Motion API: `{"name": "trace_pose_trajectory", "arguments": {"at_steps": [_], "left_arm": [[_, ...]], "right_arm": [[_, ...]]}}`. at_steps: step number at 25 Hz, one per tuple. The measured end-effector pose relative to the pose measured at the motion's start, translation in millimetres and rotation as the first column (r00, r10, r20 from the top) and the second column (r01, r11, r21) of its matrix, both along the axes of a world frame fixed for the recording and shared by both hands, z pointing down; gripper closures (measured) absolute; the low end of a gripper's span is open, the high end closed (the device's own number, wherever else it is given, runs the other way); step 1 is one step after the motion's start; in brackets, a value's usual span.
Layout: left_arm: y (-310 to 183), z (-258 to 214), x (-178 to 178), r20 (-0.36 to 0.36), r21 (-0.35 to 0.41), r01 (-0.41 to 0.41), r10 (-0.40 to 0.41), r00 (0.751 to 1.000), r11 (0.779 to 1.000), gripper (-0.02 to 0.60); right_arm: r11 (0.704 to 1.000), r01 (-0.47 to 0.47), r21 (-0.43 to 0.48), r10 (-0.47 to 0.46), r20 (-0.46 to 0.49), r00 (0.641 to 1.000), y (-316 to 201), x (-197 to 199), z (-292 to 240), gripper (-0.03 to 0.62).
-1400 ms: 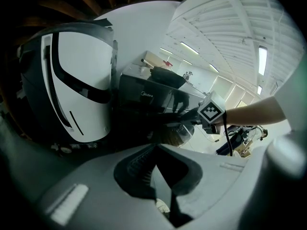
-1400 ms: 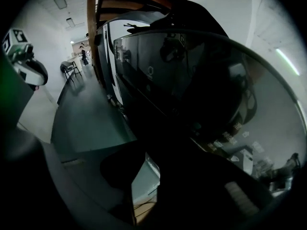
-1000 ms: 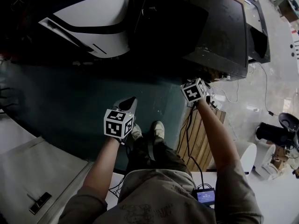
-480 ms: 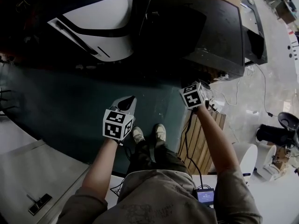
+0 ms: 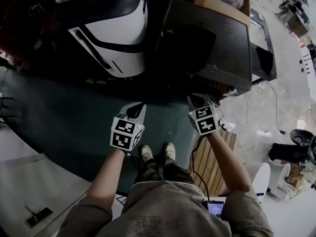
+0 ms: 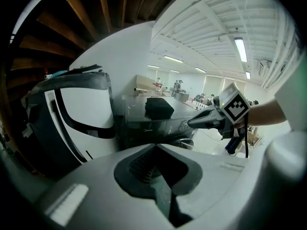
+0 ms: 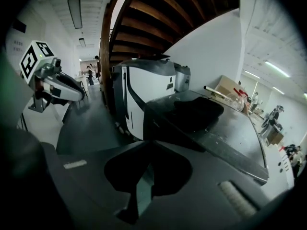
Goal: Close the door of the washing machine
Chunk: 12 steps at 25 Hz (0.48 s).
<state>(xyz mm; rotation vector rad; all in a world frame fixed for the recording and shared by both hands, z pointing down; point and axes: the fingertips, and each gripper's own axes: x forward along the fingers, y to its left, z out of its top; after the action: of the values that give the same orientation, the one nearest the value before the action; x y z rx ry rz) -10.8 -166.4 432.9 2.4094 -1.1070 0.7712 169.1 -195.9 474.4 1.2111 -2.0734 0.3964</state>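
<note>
Head view | left gripper [image 5: 136,108], right gripper [image 5: 195,100]: jaws closed, empty | apart from washing machine [image 5: 217,38] edge

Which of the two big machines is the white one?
The left machine in the head view: its body is white with black stripes. The right machine is dark all over.

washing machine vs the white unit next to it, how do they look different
Colour: the washing machine is dark all over, while the white unit has a white shell crossed by black bands.
Shape: the washing machine is boxy with a flat top, and the white unit is rounded.
Load: a dark bundle lies on the washing machine's top; nothing like it shows on the white unit's shell.
Both stand side by side on the dark floor.
</note>
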Motion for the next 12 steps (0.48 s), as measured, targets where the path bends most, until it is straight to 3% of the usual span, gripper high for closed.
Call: {"name": "trace_pose_trajectory", "arguments": {"at_steps": [7, 12], "left_arm": [[-7, -48, -22, -0.005, 0.09, 0.038, -0.038, 0.999, 0.995, 0.469], [4, -95, -27, 0.021, 0.187, -0.011, 0.007, 1.0, 0.982, 0.469]], "right_arm": [[0.985, -0.005, 0.171, -0.014, 0.109, 0.994, 19, -30, -104, 0.563], [0.959, -0.013, 0.282, -0.032, 0.155, 0.987, 33, -42, -171, 0.565]]}}
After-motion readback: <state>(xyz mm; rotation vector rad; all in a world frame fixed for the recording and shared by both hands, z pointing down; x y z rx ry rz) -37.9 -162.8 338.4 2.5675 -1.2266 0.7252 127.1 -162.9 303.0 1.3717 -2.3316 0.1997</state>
